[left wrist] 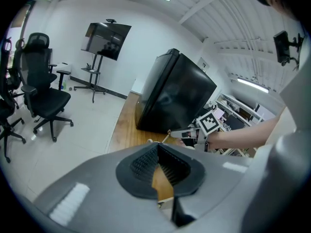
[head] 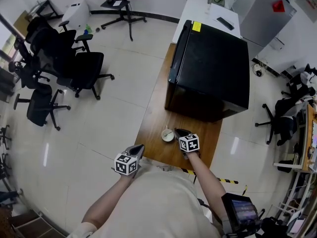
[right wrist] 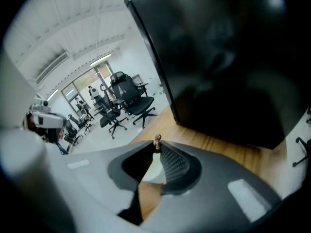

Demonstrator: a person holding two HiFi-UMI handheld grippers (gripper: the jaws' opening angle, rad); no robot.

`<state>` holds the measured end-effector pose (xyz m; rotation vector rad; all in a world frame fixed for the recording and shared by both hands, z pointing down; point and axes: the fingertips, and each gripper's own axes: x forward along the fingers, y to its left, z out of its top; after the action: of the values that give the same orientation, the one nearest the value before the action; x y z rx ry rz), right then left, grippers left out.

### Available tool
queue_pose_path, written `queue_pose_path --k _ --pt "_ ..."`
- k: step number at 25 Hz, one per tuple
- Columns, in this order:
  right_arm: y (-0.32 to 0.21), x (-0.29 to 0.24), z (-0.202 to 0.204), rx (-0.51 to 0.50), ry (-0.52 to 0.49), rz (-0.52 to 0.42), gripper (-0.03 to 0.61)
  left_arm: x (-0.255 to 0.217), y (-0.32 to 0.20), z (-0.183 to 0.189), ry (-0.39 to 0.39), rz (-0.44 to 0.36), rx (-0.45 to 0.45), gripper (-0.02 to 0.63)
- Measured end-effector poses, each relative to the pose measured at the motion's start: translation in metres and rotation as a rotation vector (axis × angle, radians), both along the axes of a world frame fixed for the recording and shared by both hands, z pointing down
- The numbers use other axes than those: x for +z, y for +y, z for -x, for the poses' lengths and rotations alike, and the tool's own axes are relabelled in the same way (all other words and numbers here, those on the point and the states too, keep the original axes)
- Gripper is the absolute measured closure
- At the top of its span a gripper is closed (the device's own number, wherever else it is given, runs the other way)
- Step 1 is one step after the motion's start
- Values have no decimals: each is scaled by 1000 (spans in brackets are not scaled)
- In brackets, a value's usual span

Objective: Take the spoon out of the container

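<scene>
A small white container (head: 168, 135) stands on the wooden table (head: 153, 118), just in front of a big black box (head: 210, 68). A thin spoon (head: 169, 131) leans out of it. My right gripper (head: 177, 131) reaches the container from the right. In the right gripper view the spoon's knobbed handle end (right wrist: 157, 140) pokes up between the tips of my right gripper (right wrist: 156, 147), which is shut on it, and the white container (right wrist: 151, 171) shows below. My left gripper (head: 140, 147) hangs at the table's near-left edge, shut on nothing (left wrist: 158, 149).
The black box (right wrist: 218, 57) fills the far half of the table. Yellow-black tape (head: 225, 180) marks the floor near the table's front right corner. Office chairs (head: 54, 63) stand on the tiled floor at left, and a white table (head: 208, 14) lies behind the box.
</scene>
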<state>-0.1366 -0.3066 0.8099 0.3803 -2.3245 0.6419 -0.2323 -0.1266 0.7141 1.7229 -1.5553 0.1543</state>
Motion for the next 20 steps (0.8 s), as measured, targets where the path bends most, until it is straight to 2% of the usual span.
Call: queue_pose_path --k 6,9,13,17,20 --pt "-11 -42 -29 184 -131 75 534 -2 -2 -13 -1 -2 40 629" --pt "-22 -55 -48 284 -179 76 534 -3 -2 -17 0 3 51 629" --pt "-41 -45 -73 431 -183 68 534 -4 -2 -19 -10 6 70 630" --pt "-53 -16 -98 588 -160 122 534 -7 -5 -23 -22 5 98 630" --pt "-57 5 -108 654 -119 125 534 -9 -6 -21 -36 7 117 629"
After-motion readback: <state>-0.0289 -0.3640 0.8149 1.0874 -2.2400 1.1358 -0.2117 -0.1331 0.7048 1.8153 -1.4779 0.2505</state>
